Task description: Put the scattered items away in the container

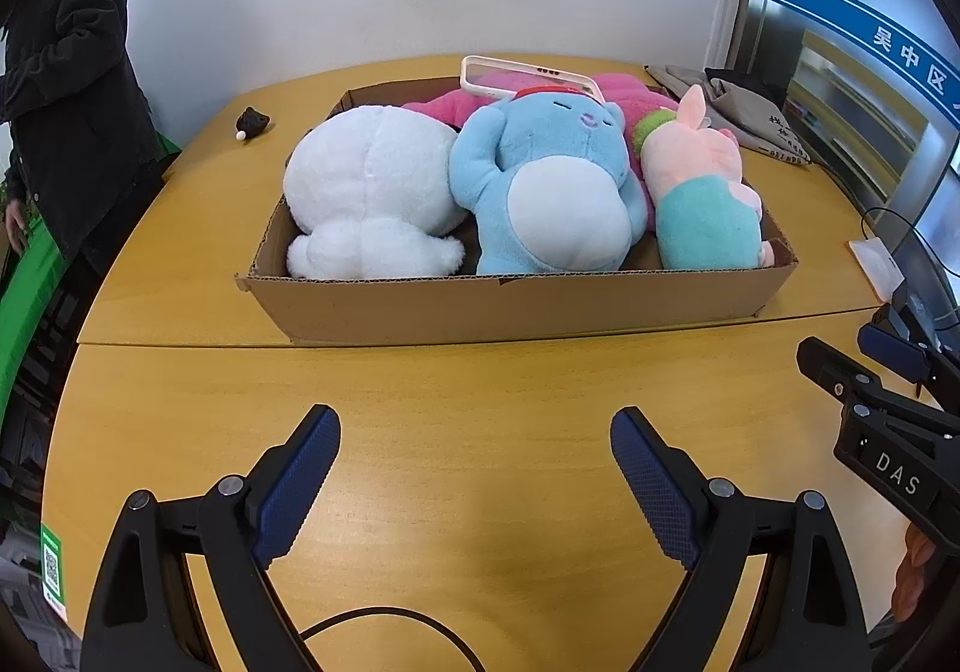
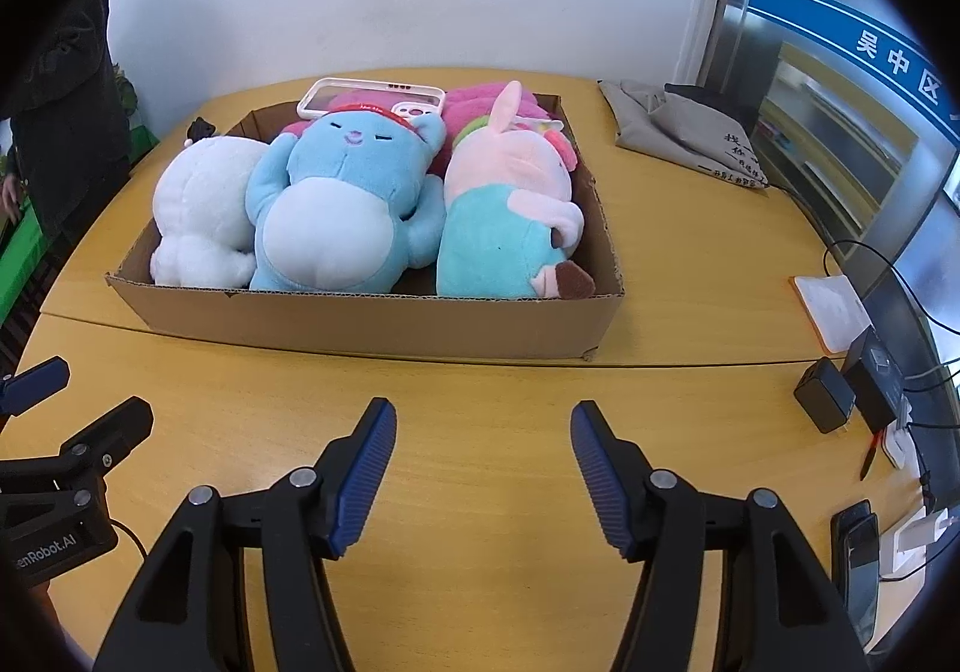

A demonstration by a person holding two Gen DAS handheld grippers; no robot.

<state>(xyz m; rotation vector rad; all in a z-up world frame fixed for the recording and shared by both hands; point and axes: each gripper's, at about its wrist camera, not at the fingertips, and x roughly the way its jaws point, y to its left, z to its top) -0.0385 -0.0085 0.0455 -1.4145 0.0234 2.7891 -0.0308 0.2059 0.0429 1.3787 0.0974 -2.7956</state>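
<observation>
A shallow cardboard box point(image 1: 510, 306) point(image 2: 372, 321) sits on the wooden table. In it lie a white plush point(image 1: 366, 192) point(image 2: 201, 204), a blue plush point(image 1: 552, 186) point(image 2: 342, 210), a pink-and-teal plush point(image 1: 702, 198) point(image 2: 504, 228), a pink plush point(image 1: 624, 87) point(image 2: 480, 93) at the back and a white phone case point(image 1: 528, 75) point(image 2: 372, 96). A small black toy point(image 1: 252, 123) point(image 2: 198, 129) lies on the table left of the box. My left gripper point(image 1: 474, 426) point(image 2: 48, 390) is open and empty, in front of the box. My right gripper point(image 2: 483, 423) point(image 1: 852, 354) is open and empty beside it.
A grey cloth bag point(image 1: 750, 120) point(image 2: 684, 132) lies right of the box. Chargers, cables and a phone point(image 2: 858, 546) crowd the table's right edge, with a white card point(image 2: 831, 306). A person in black point(image 1: 66, 102) stands at the left.
</observation>
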